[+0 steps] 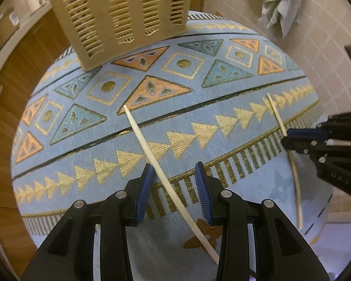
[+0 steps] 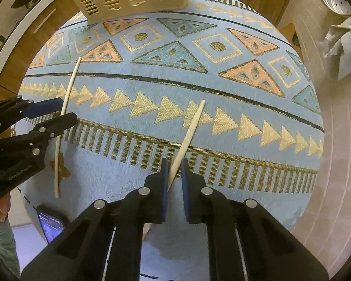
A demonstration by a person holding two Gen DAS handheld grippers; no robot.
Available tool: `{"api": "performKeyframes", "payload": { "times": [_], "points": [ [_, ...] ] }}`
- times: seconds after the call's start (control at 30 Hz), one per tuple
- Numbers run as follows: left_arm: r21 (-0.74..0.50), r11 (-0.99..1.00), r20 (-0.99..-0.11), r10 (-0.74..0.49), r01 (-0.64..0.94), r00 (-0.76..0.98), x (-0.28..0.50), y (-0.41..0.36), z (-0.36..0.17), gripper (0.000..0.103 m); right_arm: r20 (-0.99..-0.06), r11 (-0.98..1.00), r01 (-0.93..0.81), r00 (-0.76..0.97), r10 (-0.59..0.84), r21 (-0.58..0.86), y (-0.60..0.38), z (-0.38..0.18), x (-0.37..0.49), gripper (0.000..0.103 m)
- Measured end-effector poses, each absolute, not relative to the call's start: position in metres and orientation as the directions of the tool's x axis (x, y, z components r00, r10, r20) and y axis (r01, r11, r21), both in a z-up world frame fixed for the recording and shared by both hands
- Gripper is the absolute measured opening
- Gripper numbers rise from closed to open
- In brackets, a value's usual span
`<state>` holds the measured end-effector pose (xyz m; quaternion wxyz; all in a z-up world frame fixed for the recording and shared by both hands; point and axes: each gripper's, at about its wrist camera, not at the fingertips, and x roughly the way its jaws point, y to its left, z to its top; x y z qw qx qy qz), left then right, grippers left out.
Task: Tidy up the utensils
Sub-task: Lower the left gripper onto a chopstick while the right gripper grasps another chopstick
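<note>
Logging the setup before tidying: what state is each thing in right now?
left gripper: jaws open around left chopstick
right gripper: jaws shut on right chopstick
left chopstick: lying on tablecloth
right chopstick: clamped
basket: upright
phone: screen lit

Pale blue cloth (image 1: 119, 140) with gold and orange geometry under cream chopsticks

The cloth carries rows of gold triangles, gold-outlined squares with gold dots, orange and teal triangles, thin black lines and a fringe of dark gold bars — a brown flower motif sits near its edge. Two chopsticks (image 1: 152, 154) (image 2: 189, 131) are cream-white. The slatted basket (image 1: 119, 11) is beige. Both grippers — left gripper (image 1: 174, 173), right gripper (image 2: 174, 164) — are black with blue pads on their fingers (image 1: 145, 187). A crumpled towel (image 1: 280, 7) is grey-green against pinkish-beige tiles (image 1: 320, 46); the cabinet (image 1: 14, 82) is brown wood.
</note>
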<state>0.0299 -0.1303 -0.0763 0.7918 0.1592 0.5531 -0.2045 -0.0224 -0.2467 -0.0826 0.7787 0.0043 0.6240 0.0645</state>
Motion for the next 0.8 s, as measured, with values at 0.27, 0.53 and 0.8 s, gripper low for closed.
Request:
{"api": "performKeyframes", "payload": {
  "times": [0.27,0.53,0.8],
  "points": [
    [0.106,0.847,-0.934,-0.095,0.521,0.344,0.024,-0.141,-0.08,0.022,-0.966,0.989,-0.128,0.238,0.102,0.073,-0.247,-0.08,-0.029,0.009],
    [0.083,0.859,-0.928,-0.118,0.505,0.353,0.027,-0.14,-0.078,0.004,-0.962,0.986,-0.127,0.237,0.134,0.106,-0.257,-0.083,-0.032,0.007],
    [-0.02,0.904,-0.885,-0.214,0.427,0.412,0.032,-0.105,-0.058,0.004,-0.956,0.981,-0.13,0.238,0.174,0.146,-0.269,-0.078,-0.029,0.005]
  ]
}}
